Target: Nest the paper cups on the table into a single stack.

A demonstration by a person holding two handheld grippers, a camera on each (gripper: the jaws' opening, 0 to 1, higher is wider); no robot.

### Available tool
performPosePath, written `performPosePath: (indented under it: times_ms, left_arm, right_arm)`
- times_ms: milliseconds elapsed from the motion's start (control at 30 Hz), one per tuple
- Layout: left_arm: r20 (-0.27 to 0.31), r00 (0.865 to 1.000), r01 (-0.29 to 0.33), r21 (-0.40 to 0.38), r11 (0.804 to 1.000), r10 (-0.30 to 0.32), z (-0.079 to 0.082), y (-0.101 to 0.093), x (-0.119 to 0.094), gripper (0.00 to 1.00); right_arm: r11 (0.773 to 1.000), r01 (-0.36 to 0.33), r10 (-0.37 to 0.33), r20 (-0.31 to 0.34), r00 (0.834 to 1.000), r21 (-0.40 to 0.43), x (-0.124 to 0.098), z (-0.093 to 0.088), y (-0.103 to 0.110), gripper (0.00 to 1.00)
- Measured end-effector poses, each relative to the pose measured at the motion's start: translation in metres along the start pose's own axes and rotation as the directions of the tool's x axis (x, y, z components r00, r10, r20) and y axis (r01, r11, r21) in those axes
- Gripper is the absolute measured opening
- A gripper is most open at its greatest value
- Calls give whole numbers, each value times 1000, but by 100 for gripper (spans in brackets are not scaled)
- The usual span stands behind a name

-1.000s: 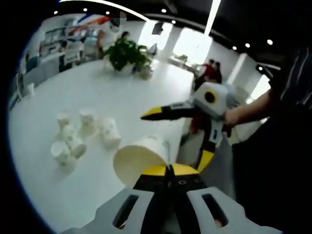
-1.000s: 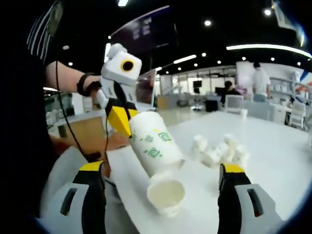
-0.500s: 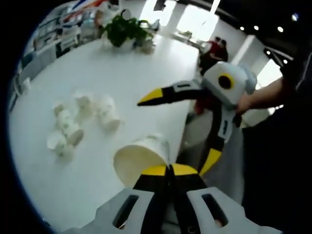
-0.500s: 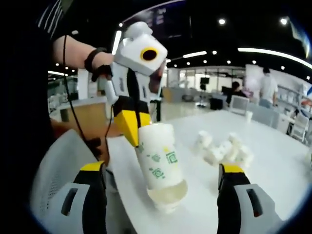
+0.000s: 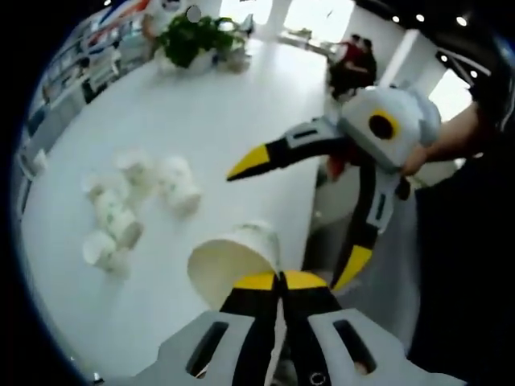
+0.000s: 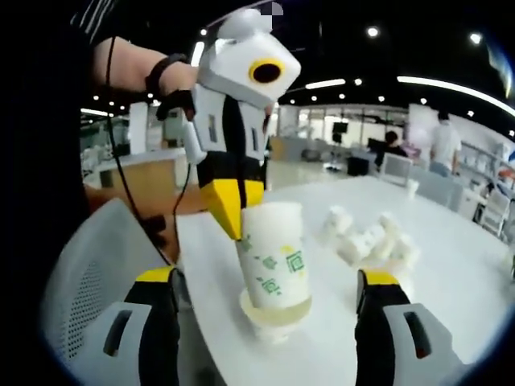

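Note:
My left gripper [image 5: 279,281] is shut on the rim of a white paper cup [image 5: 232,269], whose open mouth faces this camera. In the right gripper view the same cup [image 6: 273,257], printed with green marks, hangs almost upright from the left gripper [image 6: 232,217], low over the white table [image 6: 451,265] near its edge. My right gripper [image 6: 267,280] stands wide open, one jaw on each side of the cup and well clear of it. It also shows from the side as the right gripper [image 5: 302,215]. Several loose cups [image 5: 129,209] lie in a cluster farther along the table; the cluster [image 6: 370,241] is behind the held cup.
A potted plant [image 5: 189,36] stands at the table's far end. A grey chair [image 6: 88,273] sits beside the near table edge. People stand and sit in the background. A person's arm [image 6: 137,64] holds the left gripper.
The held cup has swung from a steep tilt, base toward the right gripper's camera, to almost upright. The left gripper now stands over it. The loose cups have not moved.

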State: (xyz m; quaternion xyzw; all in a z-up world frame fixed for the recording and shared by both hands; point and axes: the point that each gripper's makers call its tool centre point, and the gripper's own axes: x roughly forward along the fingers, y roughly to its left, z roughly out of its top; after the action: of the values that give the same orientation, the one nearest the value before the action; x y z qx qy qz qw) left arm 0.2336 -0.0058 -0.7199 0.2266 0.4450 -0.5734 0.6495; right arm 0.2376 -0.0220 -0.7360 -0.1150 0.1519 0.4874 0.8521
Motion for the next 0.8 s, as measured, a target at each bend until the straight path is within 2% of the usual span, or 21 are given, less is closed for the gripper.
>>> performPosePath:
  times_ms: [167,267,400,533,667,800]
  left_arm:
    - [-13,1000,-1,14,1000,1,3,1,2,0]
    - [-69,998,-4,41,999,7,-5,3,8,0]
    - [-82,997,7,43,999,-4,-5,2,12,0]
    - [-132,991,-10,79,997,20,-10,6,15,0]
    - [-157,988,-2,92,996,16,-12,3,21,0]
    - [-186,982,-2,112,994,23,-13,4,27,0]
  right_arm:
    - [1000,7,-7,0,1000,14,-1,-4,-3,87]
    - [1000,14,-14,4,1000,24,-1,-3,-5,87]
    - [999,16,-16,19,1000,32,-1,-1,-6,85]
    - [999,6,-7,9,1000,46,0,-5,-4,82]
    - [996,4,-7,26,1000,91,-1,-6,-3,81]
    - [995,12,-14,27,1000,97,-1,-9,-5,81]
